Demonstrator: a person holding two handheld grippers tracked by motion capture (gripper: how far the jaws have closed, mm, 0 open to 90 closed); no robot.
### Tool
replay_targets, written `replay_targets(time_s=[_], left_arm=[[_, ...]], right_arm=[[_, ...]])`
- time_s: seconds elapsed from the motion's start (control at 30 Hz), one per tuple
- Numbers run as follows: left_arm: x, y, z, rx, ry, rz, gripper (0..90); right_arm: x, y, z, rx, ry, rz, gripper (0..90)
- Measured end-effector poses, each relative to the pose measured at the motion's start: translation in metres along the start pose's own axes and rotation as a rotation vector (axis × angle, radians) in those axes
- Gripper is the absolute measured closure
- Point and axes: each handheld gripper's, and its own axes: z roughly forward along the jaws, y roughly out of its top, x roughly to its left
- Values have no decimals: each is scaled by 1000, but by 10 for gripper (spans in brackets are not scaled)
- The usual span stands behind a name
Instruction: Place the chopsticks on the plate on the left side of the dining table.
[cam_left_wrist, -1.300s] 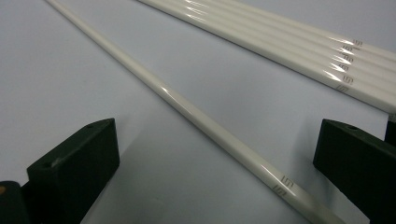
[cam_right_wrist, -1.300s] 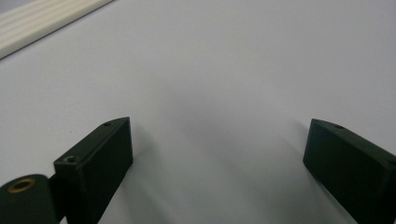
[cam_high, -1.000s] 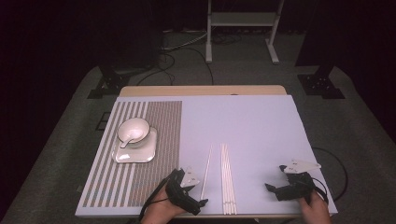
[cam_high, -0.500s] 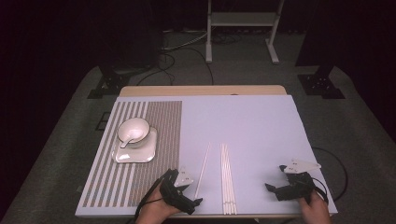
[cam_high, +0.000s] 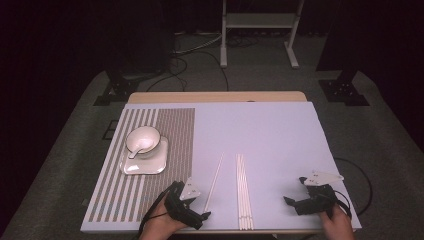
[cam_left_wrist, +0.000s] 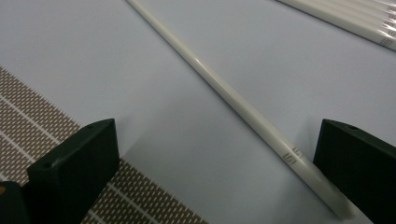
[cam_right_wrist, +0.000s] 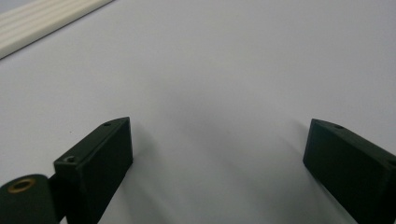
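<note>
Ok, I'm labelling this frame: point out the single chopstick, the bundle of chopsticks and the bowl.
single chopstick (cam_left_wrist: 233, 98): left gripper view, middle of its shaft.
bundle of chopsticks (cam_high: 243, 190): high view, middle of the bundle.
bowl (cam_high: 150, 136): high view, inner wall beside the spoon.

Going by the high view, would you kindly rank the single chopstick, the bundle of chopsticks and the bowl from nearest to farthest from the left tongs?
1. Single chopstick, just right of the left tongs.
2. Bundle of chopsticks, farther right.
3. Bowl, up on the striped mat, on the square plate.
</note>
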Motion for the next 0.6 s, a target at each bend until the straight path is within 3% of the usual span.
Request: replay_targets(time_s=[0.6], left_arm=[[9, -8, -8, -4, 23, -10, 0]], right_arm=[[0, 0, 0, 1, 0, 1, 67]])
